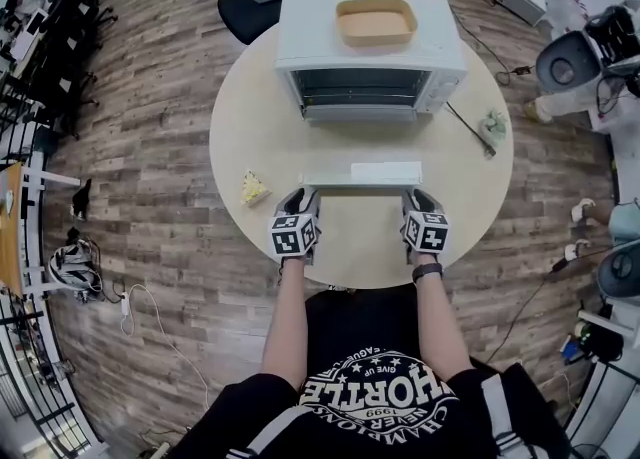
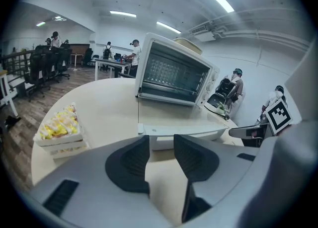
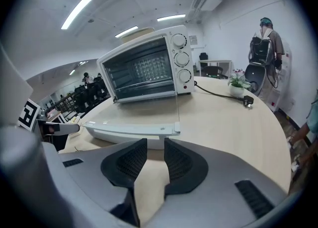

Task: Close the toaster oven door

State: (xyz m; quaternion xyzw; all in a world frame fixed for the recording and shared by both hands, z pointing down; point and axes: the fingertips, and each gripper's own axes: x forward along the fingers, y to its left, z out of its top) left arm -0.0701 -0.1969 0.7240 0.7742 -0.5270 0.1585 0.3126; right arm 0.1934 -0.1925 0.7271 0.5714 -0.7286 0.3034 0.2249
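A white toaster oven [image 1: 370, 47] stands at the far side of a round table [image 1: 260, 127]. Its glass door [image 1: 362, 142] hangs open, lying flat toward me, with the white handle bar [image 1: 362, 175] at its near edge. My left gripper [image 1: 302, 199] sits just short of the handle's left end, open, nothing between its pads. My right gripper [image 1: 420, 199] is level with it at the handle's right end, also open and empty. In the left gripper view the handle [image 2: 184, 133] lies just beyond the gripper [image 2: 161, 155]. In the right gripper view the handle [image 3: 131, 133] lies just beyond the gripper [image 3: 155, 160].
A tan tray [image 1: 376, 22] rests on the oven's top. A small pack of yellow food [image 1: 253, 188] lies on the table left of the left gripper. A little potted plant [image 1: 493, 125] and a black power cable [image 1: 465, 125] lie to the oven's right. Office chairs stand behind the table.
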